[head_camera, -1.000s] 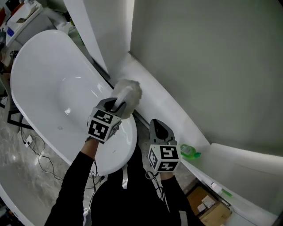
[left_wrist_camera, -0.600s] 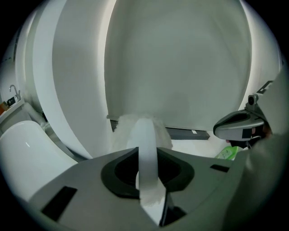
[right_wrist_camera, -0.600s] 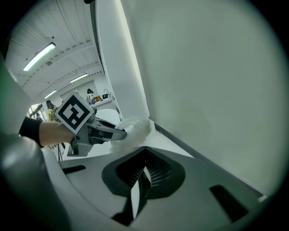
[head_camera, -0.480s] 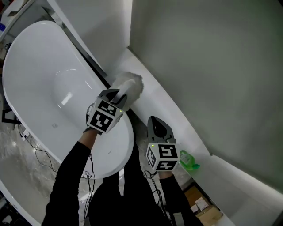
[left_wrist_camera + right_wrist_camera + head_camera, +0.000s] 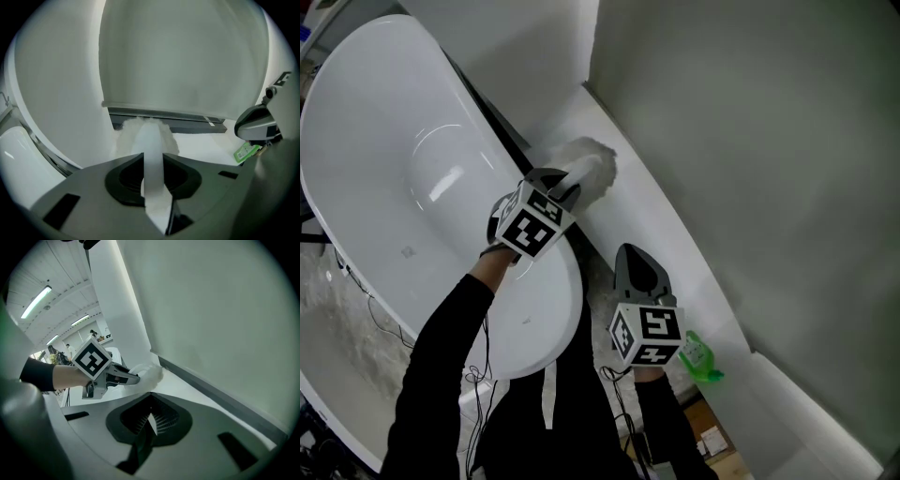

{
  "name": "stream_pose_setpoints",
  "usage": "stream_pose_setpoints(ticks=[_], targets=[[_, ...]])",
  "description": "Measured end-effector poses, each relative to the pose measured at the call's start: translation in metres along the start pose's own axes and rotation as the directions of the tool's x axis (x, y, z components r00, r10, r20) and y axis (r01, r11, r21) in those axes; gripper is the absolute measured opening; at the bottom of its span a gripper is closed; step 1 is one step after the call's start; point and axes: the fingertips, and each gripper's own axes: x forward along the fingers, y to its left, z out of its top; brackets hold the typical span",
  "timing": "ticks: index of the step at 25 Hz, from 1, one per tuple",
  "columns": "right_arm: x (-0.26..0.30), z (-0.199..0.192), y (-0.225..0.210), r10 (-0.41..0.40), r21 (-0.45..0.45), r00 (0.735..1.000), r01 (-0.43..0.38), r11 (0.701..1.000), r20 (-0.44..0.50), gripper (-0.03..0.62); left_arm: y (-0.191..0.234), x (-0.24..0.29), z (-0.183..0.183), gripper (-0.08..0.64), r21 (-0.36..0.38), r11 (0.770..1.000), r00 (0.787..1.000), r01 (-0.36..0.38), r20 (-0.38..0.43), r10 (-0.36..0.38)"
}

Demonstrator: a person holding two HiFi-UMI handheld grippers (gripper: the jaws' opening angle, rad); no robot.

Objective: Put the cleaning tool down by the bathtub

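Left gripper, jaws clamped on the flat white handle of the fluffy duster, holds the duster head over the white ledge just beside the bathtub rim. Right gripper, jaws together on nothing, waits near the tub's end, by a green bottle. To finish well, lower until the fluff rests on the ledge, then part the jaws. Compared with a second ago, the duster head sits slightly farther from the rim.

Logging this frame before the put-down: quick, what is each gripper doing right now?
Left gripper: shut on the cleaning tool.
Right gripper: shut, with nothing between its jaws.
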Motion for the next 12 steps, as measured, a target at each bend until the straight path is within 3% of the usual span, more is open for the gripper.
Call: stream_pose_setpoints(ticks=[6, 12], targets=[[0.011, -0.017, -0.003, 0.013, 0.002, 0.999, -0.013, 1.000, -0.031, 0.000, 0.008, 0.028, -0.011, 0.094, 0.005, 1.000, 1.000, 0.002, -0.030, -0.002], [0.004, -0.005, 0.008, 0.004, -0.001, 0.998, -0.004, 1.000, -0.065, 0.000, 0.014, 0.032, -0.011, 0.094, 0.011, 1.000, 0.997, 0.026, -0.069, -0.025]])
